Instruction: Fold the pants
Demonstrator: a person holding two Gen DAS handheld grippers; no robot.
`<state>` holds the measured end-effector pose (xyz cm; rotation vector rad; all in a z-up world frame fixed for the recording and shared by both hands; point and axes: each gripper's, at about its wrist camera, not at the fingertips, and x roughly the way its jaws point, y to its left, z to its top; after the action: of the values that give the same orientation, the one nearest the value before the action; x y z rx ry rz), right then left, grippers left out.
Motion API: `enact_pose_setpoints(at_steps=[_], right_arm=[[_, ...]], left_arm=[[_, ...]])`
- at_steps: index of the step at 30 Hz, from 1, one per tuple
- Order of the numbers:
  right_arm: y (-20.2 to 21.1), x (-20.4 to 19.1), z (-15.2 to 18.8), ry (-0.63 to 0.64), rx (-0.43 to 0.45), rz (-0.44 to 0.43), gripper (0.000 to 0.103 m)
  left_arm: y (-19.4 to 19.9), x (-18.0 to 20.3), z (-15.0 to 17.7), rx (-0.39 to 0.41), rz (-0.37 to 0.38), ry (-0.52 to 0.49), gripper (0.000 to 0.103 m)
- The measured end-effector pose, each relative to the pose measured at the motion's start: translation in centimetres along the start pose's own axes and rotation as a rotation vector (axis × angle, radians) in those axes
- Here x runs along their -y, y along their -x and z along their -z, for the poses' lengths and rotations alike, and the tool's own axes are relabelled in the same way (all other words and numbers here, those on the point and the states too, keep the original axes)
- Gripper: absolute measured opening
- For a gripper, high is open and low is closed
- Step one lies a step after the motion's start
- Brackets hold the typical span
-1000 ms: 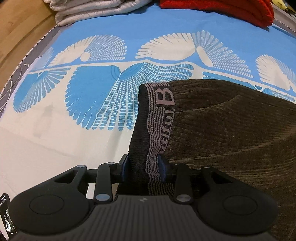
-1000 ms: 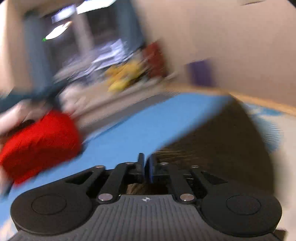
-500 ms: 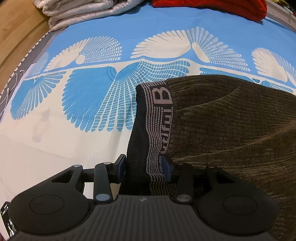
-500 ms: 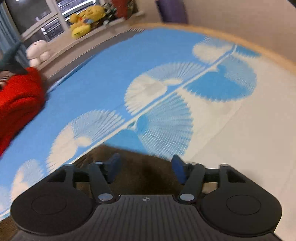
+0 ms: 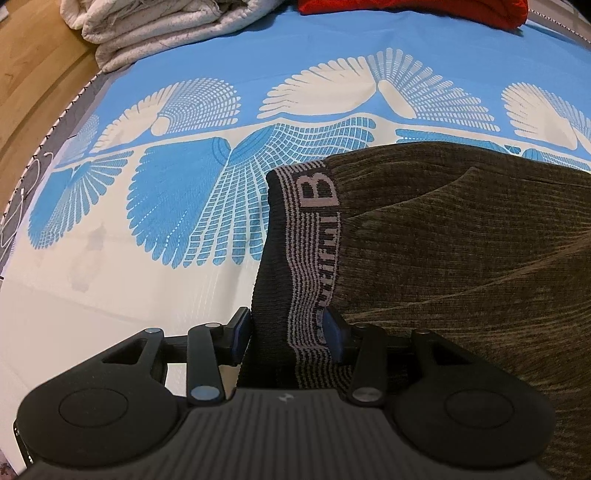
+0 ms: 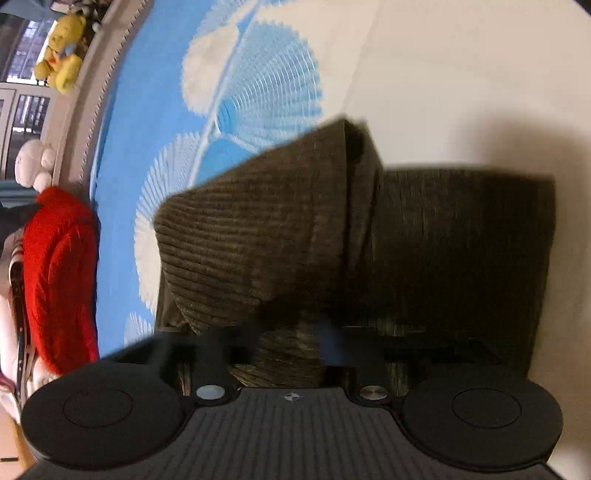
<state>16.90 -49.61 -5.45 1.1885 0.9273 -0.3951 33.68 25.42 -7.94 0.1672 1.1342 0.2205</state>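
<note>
Dark brown corduroy pants (image 5: 461,240) lie on a blue-and-white patterned bedspread (image 5: 184,184). Their black waistband (image 5: 295,258) with grey lettering runs between the fingers of my left gripper (image 5: 286,330). The jaws stand slightly apart on either side of the band. In the right wrist view the pants (image 6: 277,229) lie folded, one layer over another. My right gripper (image 6: 291,339) hovers over them, blurred, with the jaws apart and cloth seen between them.
A folded white quilt (image 5: 166,33) and a red knit garment (image 5: 406,11) lie at the far edge of the bed. The red garment (image 6: 59,273) and stuffed toys (image 6: 61,55) show at the left in the right wrist view. Wooden floor (image 5: 33,92) lies beyond the left bed edge.
My left gripper's jaws have widened around the waistband. My right gripper opened, let go of the cloth and swung round to look down on the folded pants.
</note>
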Motion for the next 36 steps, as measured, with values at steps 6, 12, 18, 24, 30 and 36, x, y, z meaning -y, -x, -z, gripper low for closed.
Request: enact_pose_setpoints(at_steps=[6,12,18,24,30,36], right_arm=[[5.2,-9.5,-2.0,0.659,0.555,0.145,0.002],[2.9,-9.4,-4.0,0.747,0.757,0.334,0.021],[1.0,-4.2,-4.9,0.639,0.377,0.417,0.069],[0.2,2.1,-1.2,0.639,0.068,0.497,0.075],[3.0,3.2,2.2,0.783,0.059,0.443,0.023],[9.5,7.2,2.2,0.649,0.146,0.526,0.020]], left_arm=[[0.0,0.1,-0.1,-0.002,-0.002,-0.004,0.049],[0.2,0.1,0.0,-0.001,-0.003,-0.005,0.049],[1.1,-0.3,0.1,0.001,0.006,-0.006,0.053],[2.0,-1.2,1.8,-0.043,0.058,0.007,0.081],[2.4,-4.9,5.8,-0.124,0.197,0.167,0.087],[2.9,-5.4,10.0,-0.192,0.234,0.153,0.087]])
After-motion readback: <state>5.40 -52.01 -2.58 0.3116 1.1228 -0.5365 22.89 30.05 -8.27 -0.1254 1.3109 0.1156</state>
